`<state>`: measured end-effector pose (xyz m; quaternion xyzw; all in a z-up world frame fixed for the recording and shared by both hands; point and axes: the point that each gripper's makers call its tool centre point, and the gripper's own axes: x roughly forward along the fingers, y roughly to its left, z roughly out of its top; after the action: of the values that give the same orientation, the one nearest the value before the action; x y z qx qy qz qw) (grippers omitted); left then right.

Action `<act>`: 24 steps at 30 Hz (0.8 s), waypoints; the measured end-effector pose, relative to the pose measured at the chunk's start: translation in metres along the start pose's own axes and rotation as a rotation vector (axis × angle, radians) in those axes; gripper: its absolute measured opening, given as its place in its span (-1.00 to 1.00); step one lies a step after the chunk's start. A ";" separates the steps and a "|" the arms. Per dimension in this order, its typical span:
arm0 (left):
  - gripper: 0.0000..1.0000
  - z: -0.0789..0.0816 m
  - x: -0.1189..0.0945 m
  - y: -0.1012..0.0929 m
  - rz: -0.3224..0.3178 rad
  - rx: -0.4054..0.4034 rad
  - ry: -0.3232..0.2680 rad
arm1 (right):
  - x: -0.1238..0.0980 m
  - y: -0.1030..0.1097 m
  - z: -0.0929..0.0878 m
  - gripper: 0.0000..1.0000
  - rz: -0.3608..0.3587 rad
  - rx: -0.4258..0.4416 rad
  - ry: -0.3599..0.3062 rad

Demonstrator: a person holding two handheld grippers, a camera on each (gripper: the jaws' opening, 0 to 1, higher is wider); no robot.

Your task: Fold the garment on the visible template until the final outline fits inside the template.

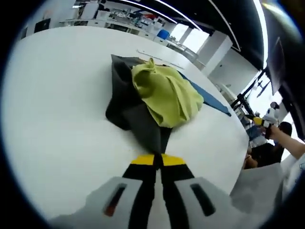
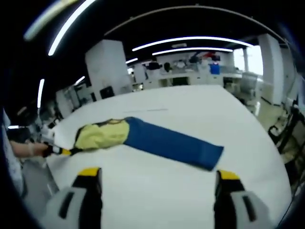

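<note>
1. In the left gripper view, nearest to us is the left hand-held gripper (image 1: 158, 160). Its yellow-tipped jaws are drawn together on the dark edge of the garment (image 1: 152, 102), so we read it as clenched on the cloth.
2. Beyond the jaws the garment lies bunched on the white bench (image 1: 57, 105), a yellow-green side heaped over a dark grey side. It is crumpled, not flat.
3. A blue template (image 1: 209, 98) shows from under the far side of the garment; the heap covers one end of it and also spills off onto bare bench toward us.
4. At the right edge of that view, a person's arm (image 1: 288, 140) is raised beside the bench.
5. In the right gripper view, nearest to us is the right hand-held gripper (image 2: 155, 177). Its jaws stand wide apart with bare bench between them, so it is released and empty, well short of the cloth.
6. Farther off, the garment (image 2: 102, 133) sits at the left end of the long blue template (image 2: 174, 142), most of which is uncovered. The other hand-held gripper (image 2: 64, 151) meets the cloth there, with a gloved hand (image 2: 33, 149) behind it.
7. We judge the task as early. No neat fold is visible, and the outline is lumpy and overhangs the template. Spreading, folding and squaring up are still left.
</note>
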<state>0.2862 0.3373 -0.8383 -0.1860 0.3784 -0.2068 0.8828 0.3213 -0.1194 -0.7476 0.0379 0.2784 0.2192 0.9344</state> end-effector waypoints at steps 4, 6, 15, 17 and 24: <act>-1.00 0.007 -0.009 0.003 -0.005 0.009 -0.014 | 0.001 0.013 0.003 0.99 0.014 0.000 -0.009; -1.00 0.013 -0.017 0.003 -0.009 0.006 -0.022 | 0.002 0.016 0.003 0.99 0.020 -0.009 -0.007; -1.00 0.029 -0.060 0.027 -0.005 0.062 0.010 | -0.008 0.058 0.006 0.99 0.038 -0.008 -0.023; -1.00 0.031 -0.066 0.040 -0.002 0.066 0.021 | -0.011 0.065 0.007 0.99 0.034 -0.007 -0.023; -1.00 0.035 -0.088 0.065 0.010 0.111 0.072 | -0.021 0.086 0.007 0.99 0.013 0.007 -0.035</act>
<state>0.2712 0.4427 -0.7954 -0.1275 0.3988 -0.2294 0.8787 0.2759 -0.0501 -0.7148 0.0470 0.2626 0.2236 0.9375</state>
